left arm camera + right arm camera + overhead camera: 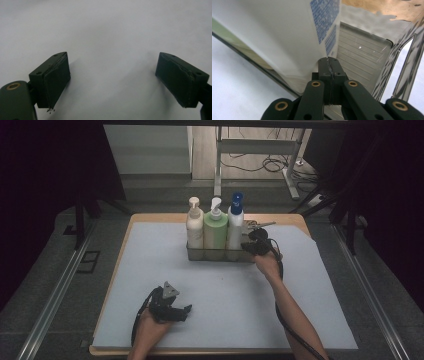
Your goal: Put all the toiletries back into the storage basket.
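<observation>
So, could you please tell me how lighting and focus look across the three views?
High view: dim, with dark edges, and the bottles are slightly soft. Left gripper view: even light, with soft shadows beside the open left gripper on the mat. Right gripper view: the white bottle is blurred up close, and there is glare on the tray.

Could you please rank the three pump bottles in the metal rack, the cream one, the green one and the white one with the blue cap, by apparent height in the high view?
1. White bottle with the blue cap, tallest.
2. Cream bottle and green bottle: tops look level, so no ranking between them.
All three stand side by side in the metal rack, so nearness hardly skews it.
</observation>
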{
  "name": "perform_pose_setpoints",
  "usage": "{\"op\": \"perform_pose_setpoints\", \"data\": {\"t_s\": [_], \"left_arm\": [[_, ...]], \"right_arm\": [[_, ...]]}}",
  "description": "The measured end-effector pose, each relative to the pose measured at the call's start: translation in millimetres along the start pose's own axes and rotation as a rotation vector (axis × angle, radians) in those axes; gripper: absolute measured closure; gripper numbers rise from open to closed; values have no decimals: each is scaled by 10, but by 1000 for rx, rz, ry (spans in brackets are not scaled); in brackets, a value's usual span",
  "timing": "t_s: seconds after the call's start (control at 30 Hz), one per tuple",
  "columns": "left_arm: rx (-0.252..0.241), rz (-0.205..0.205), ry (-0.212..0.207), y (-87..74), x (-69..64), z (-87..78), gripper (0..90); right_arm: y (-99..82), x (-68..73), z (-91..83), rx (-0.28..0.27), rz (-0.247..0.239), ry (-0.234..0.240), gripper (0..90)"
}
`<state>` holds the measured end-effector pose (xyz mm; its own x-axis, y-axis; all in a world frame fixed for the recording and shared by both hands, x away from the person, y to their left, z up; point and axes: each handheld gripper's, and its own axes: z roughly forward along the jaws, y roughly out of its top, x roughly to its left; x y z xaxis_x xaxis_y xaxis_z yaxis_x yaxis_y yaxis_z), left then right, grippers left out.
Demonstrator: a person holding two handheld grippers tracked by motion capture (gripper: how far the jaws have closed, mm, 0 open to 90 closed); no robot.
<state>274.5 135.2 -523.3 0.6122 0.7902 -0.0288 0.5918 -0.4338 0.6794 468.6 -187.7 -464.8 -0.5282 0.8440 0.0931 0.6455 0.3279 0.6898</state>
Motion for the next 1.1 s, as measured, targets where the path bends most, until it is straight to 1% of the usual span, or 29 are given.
{"op": "perform_pose_setpoints", "data": {"t_s": [0.1,0.2,0.27,0.5,0.6,0.77,0.9,0.93,1.1], "left_arm": [[0,0,0,0,0,0,121],[0,0,0,0,0,0,121],[0,0,0,0,0,0,121],[2,1,1,0,-1,-2,121],[1,0,1,0,-1,-1,121],[0,-1,1,-1,-3,-1,121],[2,1,2,-1,-1,-2,121],[2,2,2,-1,0,-2,121],[0,0,2,-1,-1,-1,121]], "right_arm": [[-4,9,-4,1,-4,1,898],[-6,0,-2,-1,2,10,896],[-6,-11,-4,0,1,10,877],[-5,-25,-21,-3,-7,-28,754],[2,-17,-49,-11,-21,-54,688],[1,-7,-133,-25,-59,-86,588],[-3,-25,-218,-40,-61,-92,493],[-2,-32,-238,-40,-63,-86,475],[-9,-38,-342,-55,-69,-85,400]]}}
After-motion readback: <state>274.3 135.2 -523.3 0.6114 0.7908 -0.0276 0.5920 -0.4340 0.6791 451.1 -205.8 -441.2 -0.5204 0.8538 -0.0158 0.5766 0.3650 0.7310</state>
